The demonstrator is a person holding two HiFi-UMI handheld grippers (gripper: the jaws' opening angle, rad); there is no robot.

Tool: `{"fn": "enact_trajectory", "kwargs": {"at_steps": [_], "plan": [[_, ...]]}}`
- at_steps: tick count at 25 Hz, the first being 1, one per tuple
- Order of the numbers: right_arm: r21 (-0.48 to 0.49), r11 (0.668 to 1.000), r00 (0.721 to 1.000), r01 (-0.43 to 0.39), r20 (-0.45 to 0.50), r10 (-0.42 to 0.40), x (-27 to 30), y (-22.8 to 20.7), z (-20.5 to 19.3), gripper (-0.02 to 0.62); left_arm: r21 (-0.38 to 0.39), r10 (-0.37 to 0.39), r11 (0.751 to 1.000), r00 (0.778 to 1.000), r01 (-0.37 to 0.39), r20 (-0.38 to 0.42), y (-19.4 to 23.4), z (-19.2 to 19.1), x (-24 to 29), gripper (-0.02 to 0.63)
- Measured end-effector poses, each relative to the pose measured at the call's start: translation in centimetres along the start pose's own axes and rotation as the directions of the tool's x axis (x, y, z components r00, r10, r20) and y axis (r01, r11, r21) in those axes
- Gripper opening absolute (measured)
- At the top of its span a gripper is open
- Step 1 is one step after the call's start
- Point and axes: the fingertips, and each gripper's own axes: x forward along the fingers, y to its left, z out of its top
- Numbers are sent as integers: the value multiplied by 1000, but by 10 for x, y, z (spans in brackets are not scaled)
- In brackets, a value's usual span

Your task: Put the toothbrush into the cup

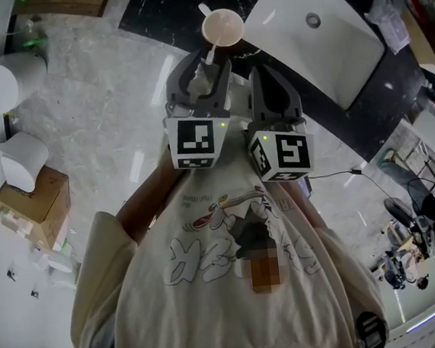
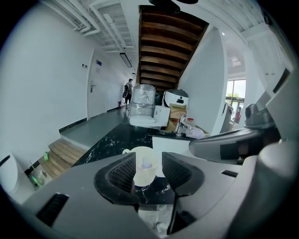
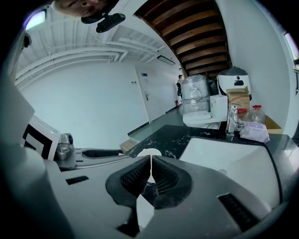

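Note:
A cream cup (image 1: 223,26) with a small handle stands on the black marble counter (image 1: 149,15), left of the sink. The white toothbrush (image 1: 210,55) leans in it, its upper end reaching back between the jaws of my left gripper (image 1: 202,65). Those jaws stand open, and the pads do not press on the brush. In the left gripper view the cup (image 2: 143,178) sits straight ahead between the open jaws of the left gripper (image 2: 147,175), with the toothbrush (image 2: 146,164) end-on inside. My right gripper (image 1: 269,76) hovers beside it, shut (image 3: 151,175), nothing seen held. The cup's rim (image 3: 148,152) peeks above its jaws.
A white sink basin (image 1: 319,37) lies right of the cup, with a tap (image 3: 231,119) at its back. Behind stand a wrapped water bottle (image 2: 141,100), a white appliance (image 2: 176,98) and a cardboard box (image 2: 176,116). Wooden steps (image 2: 60,156) drop away on the left.

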Motion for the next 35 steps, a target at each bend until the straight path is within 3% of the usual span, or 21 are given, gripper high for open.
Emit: {"fn": "enact_trajectory", "kwargs": {"at_steps": [11,19,29,35], "plan": [[-43,995,995,-90,37,91,-25,-3,7,23,0,121,993,991,-121,60,-16,11,-29,183],[-62,989,987,-135,82,139,-56,-11,13,23,-18,246,969,959,-246,138,-26,23,-60,173],[-84,980,970,-178,153,189,-89,-21,19,23,18,211,976,960,-218,186,-79,36,-88,18],[-92,970,959,-226,156,239,-112,-27,9,23,16,222,974,963,-227,152,-115,29,-99,14]]}}
